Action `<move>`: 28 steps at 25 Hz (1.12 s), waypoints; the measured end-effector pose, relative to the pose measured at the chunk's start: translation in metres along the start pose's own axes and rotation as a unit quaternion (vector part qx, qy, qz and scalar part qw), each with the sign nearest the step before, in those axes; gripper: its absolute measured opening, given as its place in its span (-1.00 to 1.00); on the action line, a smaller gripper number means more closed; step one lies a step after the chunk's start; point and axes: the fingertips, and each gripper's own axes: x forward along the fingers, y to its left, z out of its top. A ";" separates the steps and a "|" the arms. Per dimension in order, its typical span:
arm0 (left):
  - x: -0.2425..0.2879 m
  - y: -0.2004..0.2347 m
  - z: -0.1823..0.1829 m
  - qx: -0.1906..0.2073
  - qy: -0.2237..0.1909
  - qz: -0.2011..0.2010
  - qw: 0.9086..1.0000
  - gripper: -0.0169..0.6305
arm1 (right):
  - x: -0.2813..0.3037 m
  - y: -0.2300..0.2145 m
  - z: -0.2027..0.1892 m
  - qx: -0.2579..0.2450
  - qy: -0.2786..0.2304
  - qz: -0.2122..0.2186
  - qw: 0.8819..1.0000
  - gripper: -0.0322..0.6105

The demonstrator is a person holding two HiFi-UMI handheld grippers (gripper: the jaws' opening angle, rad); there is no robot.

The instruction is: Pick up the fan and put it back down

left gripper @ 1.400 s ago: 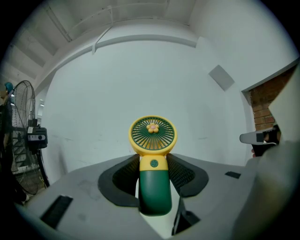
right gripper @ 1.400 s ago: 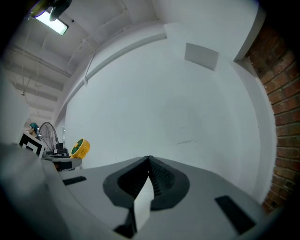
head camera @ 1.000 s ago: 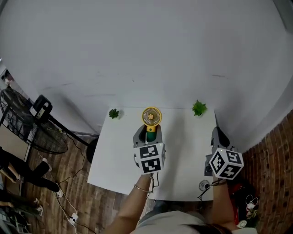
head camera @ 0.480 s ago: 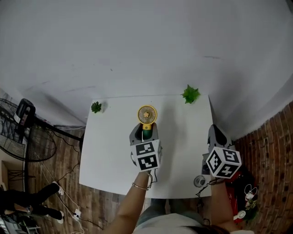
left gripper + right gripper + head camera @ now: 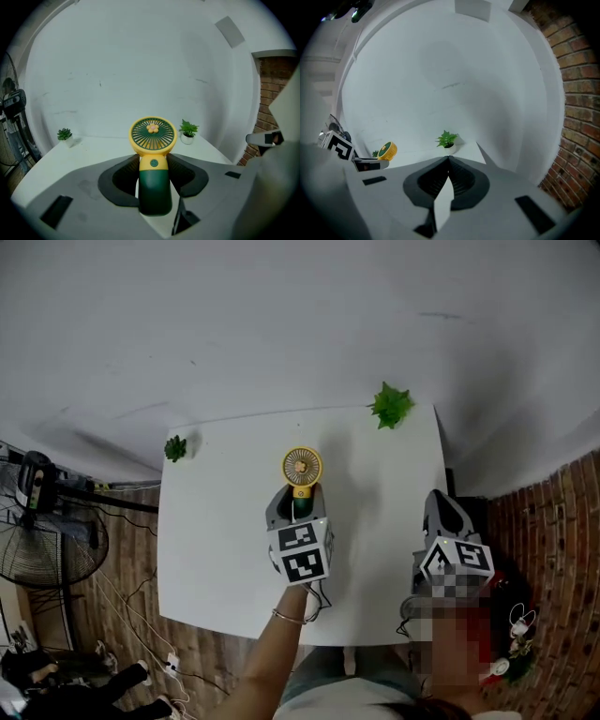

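Note:
The small fan [image 5: 302, 468] has a round yellow head with a green grille and a dark green handle. It stands upright over the middle of the white table [image 5: 216, 549]. My left gripper [image 5: 298, 506] is shut on the fan [image 5: 153, 140], with both jaws pressed against its yellow neck and the top of its handle. Whether its base touches the table is hidden. My right gripper [image 5: 441, 514] hovers at the table's right edge, shut with nothing in it. In the right gripper view its tips [image 5: 448, 158] meet, and the fan [image 5: 387, 150] shows far left.
Two small potted plants stand at the table's back corners: the left plant [image 5: 175, 447] and the right plant [image 5: 391, 405]. A white wall rises behind. A large floor fan [image 5: 47, 540] stands left of the table on wood flooring, and a brick wall [image 5: 553, 549] is at the right.
The head view has shifted, so the table now looks larger. The fan in my left gripper now lies farther from the table's back edge and the plants. The right gripper has stayed by the right edge.

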 end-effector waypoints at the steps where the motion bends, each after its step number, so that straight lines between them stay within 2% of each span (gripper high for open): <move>1: 0.005 0.000 -0.004 -0.001 0.006 0.000 1.000 -0.40 | 0.004 -0.001 -0.003 -0.001 0.004 0.000 1.000 -0.90; 18: 0.057 0.004 -0.052 0.004 0.093 0.003 0.996 -0.39 | 0.038 -0.021 -0.029 0.015 0.041 -0.016 0.999 -0.90; 28: 0.067 0.002 -0.060 0.002 0.121 0.009 0.993 -0.39 | 0.044 -0.028 -0.033 0.027 0.046 -0.020 0.998 -0.90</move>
